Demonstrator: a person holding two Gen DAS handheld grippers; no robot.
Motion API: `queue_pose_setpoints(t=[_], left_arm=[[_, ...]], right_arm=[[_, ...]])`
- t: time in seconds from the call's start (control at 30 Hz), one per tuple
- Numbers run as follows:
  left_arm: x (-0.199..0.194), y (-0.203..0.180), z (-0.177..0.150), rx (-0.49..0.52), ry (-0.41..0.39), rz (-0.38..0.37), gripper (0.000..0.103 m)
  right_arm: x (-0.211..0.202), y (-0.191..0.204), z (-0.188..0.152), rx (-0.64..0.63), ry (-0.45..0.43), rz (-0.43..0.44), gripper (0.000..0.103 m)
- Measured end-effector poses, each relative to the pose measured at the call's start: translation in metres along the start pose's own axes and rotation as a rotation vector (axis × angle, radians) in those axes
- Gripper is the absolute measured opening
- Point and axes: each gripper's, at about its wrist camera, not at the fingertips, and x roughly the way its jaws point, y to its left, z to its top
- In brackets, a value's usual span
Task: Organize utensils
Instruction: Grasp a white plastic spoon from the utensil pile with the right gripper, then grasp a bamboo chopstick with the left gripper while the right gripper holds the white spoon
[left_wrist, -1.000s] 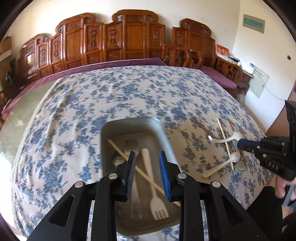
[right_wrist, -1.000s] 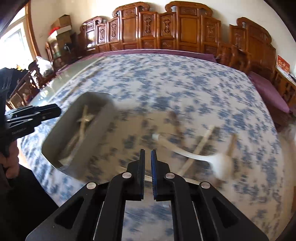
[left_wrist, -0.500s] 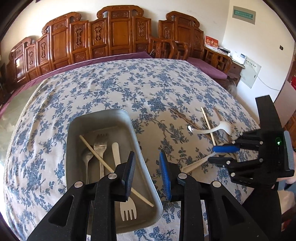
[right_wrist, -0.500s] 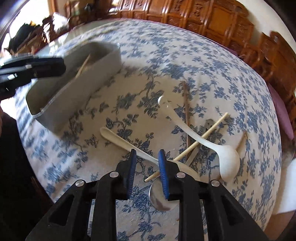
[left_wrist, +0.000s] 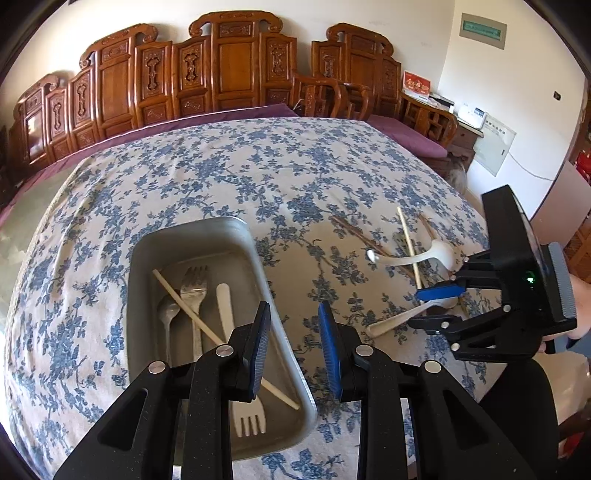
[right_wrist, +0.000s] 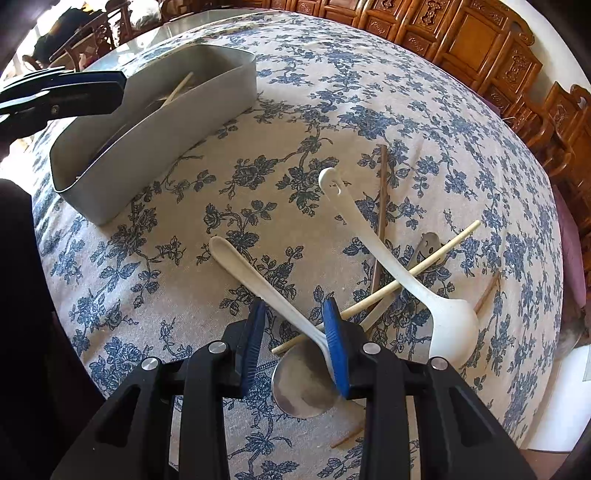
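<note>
From my left wrist camera, I see the left gripper (left_wrist: 293, 343) with its fingers parted and nothing between them, hanging over the near right rim of the grey bin (left_wrist: 192, 236), which sits on the blue-flowered surface (left_wrist: 258, 177). Inside the bin lie a metal fork (left_wrist: 194, 291), a metal spoon (left_wrist: 168, 314), a cream plastic fork (left_wrist: 236, 369) and a pale chopstick (left_wrist: 207, 325) slanting across them. To the right of the bin the loose utensils lie in a heap, with the right gripper (left_wrist: 434, 306) down over them; a green light glows on its body. A red card and a green wall sign show far beyond the bin, both too small to read. From my right wrist camera, the right gripper (right_wrist: 295, 339) has just been opening its fingers; they straddle the handle of a cream plastic spoon (right_wrist: 258, 277) without pressing it, so it is released. Just under them lies a metal spoon bowl (right_wrist: 303, 384). Right of that, farther from the bin (right_wrist: 155, 122), a white ladle (right_wrist: 406, 280) crosses a pale chopstick (right_wrist: 436, 251) and a dark brown chopstick (right_wrist: 380, 206).
</note>
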Motion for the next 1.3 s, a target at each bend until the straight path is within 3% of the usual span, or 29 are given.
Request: queue_pose_setpoints(t=[0.13, 0.23, 0.47, 0.73, 1.13, 1.3], left_arm=[[-0.001, -0.013, -0.001, 0.023, -0.004, -0.004, 0.025], [-0.002, -0.024, -0.003, 0.043, -0.010, 0.007, 0.025], [0.000, -0.030, -0.005, 0.016, 0.001, 0.012, 0.025], [0.003, -0.047, -0.005, 0.031, 0.015, 0.028, 0.025], [0.026, -0.060, -0.005, -0.011, 0.063, 0.000, 0.025], [0.036, -0.067, 0.000, 0.007, 0.082, -0.010, 0.025]], right_arm=[[0.003, -0.002, 0.001, 0.008, -0.012, 0.014, 0.025], [0.003, -0.006, 0.000, 0.031, -0.036, 0.030, 0.009], [-0.006, -0.018, -0.003, 0.110, -0.126, 0.042, 0.009], [-0.052, -0.044, -0.022, 0.232, -0.271, 0.043, 0.009], [-0.055, -0.060, -0.004, 0.274, -0.292, 0.155, 0.009], [-0.051, -0.078, 0.010, 0.288, -0.290, 0.102, 0.009]])
